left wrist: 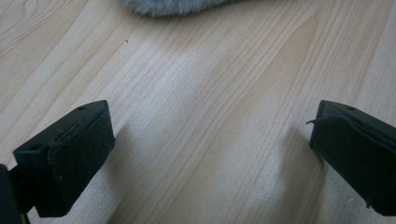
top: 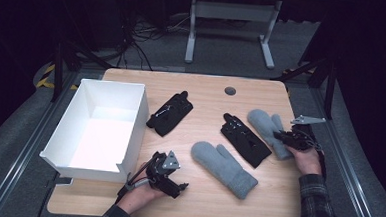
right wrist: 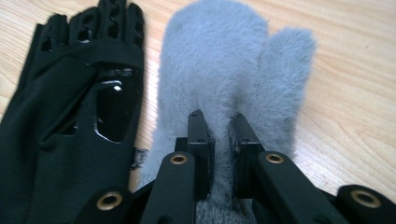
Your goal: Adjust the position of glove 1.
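- Right now the right hand-held gripper (right wrist: 219, 140) is pinching the fluffy grey mitten (right wrist: 229, 79). Its two black jaws are squeezed on a fold of fur near the cuff end.
- That mitten lies flat on the desk (top: 207, 89), straight out ahead of the right hand-held gripper. Its thumb points away, a bit to the right of the jaws.
- A black glove (right wrist: 70, 130) lies just beside the mitten, on the left of the jaws. It touches the mitten's edge or sits very near it.
- I think the job is to put the gloves and mittens in the white box (top: 129, 135), which sits well apart on the far side of the left hand-held gripper (top: 169, 180).
- So lift slowly at first. Only a small bit of fur is held, and it could slip out.
- Go straight up before going sideways, so the mitten does not drag the black glove along.
- Keep the squeeze tight all the way. The mitten is soft and floppy, so it will hang down and swing.
- The left hand-held gripper is open, jaws wide apart, resting low over bare wood. The other grey mitten (top: 223, 167) is just ahead of it.
- It can wait there, or help hold the hanging end if the mitten sags.
- Another black glove (top: 169, 115) lies near the box, so carry the mitten high over it.
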{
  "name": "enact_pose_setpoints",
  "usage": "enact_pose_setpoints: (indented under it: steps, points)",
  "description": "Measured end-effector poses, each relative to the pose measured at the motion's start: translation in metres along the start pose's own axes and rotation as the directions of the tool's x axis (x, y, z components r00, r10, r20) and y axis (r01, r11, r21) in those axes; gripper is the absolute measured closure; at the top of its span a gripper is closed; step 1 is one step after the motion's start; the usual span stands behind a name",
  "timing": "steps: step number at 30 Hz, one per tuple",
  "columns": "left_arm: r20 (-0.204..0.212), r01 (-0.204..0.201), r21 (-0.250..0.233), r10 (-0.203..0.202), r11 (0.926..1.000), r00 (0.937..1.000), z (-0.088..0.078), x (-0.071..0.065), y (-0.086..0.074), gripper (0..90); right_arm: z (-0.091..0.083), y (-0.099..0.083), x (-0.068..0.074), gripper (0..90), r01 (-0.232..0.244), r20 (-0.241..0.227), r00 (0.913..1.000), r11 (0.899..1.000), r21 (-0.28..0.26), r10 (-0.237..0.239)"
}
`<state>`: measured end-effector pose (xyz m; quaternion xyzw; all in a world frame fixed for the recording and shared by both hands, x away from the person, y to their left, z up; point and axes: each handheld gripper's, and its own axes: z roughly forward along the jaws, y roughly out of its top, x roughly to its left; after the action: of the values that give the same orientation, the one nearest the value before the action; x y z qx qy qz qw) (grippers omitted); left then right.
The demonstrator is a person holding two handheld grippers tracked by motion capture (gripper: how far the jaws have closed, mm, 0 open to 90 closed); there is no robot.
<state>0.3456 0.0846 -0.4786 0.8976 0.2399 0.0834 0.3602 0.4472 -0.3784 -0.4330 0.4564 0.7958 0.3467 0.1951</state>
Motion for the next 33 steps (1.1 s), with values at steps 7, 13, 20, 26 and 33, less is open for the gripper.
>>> enact_pose_setpoints:
  steps: [7,13,20,26,33]
  points:
    - [0.000,0.000,0.000,0.000,1.0000,1.0000,0.000,0.000,0.000,0.2,-0.018,0.004,0.006,82.9,-0.008,-0.025,0.9997,0.999,-0.053,0.007]
    - [0.000,0.000,0.000,0.000,1.0000,1.0000,0.000,0.000,0.000,0.2,-0.026,0.004,0.012,82.8,-0.020,-0.054,0.9984,0.997,-0.075,0.016]
    - [0.001,0.000,0.000,0.000,1.0000,1.0000,0.000,0.000,0.000,0.2,-0.032,0.006,0.022,82.8,-0.021,-0.062,0.9979,0.996,-0.085,0.016]
    - [0.000,0.000,0.000,0.000,1.0000,1.0000,0.000,0.000,0.000,0.2,-0.036,0.008,0.030,82.7,-0.013,-0.079,0.9968,0.996,-0.090,0.005]
    - [0.000,0.000,0.000,0.000,1.0000,1.0000,0.000,0.000,0.000,0.2,-0.040,0.009,0.041,82.8,-0.006,-0.095,0.9955,0.995,-0.097,-0.003]
